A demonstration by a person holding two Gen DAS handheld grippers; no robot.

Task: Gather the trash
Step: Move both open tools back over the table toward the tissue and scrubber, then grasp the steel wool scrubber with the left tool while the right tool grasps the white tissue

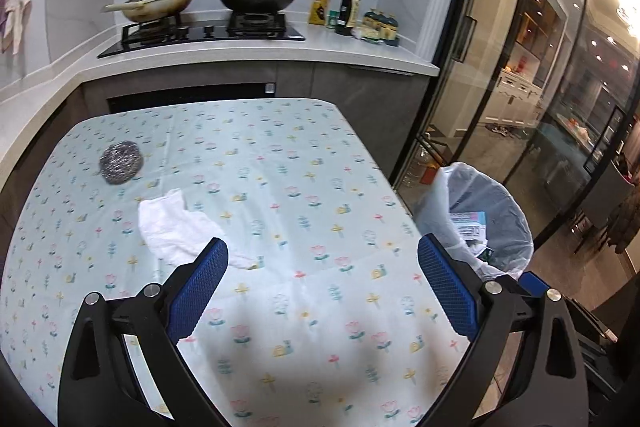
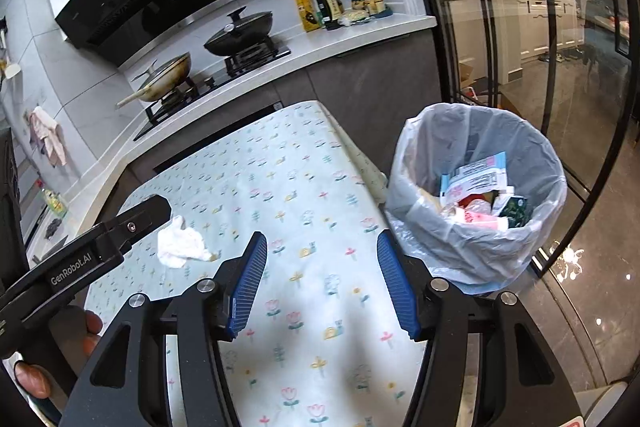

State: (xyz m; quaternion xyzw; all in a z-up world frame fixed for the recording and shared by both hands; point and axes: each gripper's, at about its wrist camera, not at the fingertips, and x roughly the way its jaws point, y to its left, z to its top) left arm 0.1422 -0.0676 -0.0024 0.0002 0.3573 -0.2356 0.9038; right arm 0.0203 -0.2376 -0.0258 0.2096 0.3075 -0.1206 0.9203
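Kitchen table (image 1: 304,187): steel scourer (image 1: 121,163) only in left view; bin (image 2: 476,195) contents right; both grippers wide, empty.

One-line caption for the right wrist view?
Open right gripper above the floral table; crumpled tissue to its left, lined bin of trash to its right, left gripper by the tissue.

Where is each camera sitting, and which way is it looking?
Left wrist: on the left gripper, jaws open, above the floral tablecloth table, facing the crumpled white tissue, steel wool scrubber and stove.
Right wrist: on the right gripper, jaws open, facing the table's edge and the plastic-lined trash bin; the left gripper and fingers show.
Shared: table, tissue, bin, stove.
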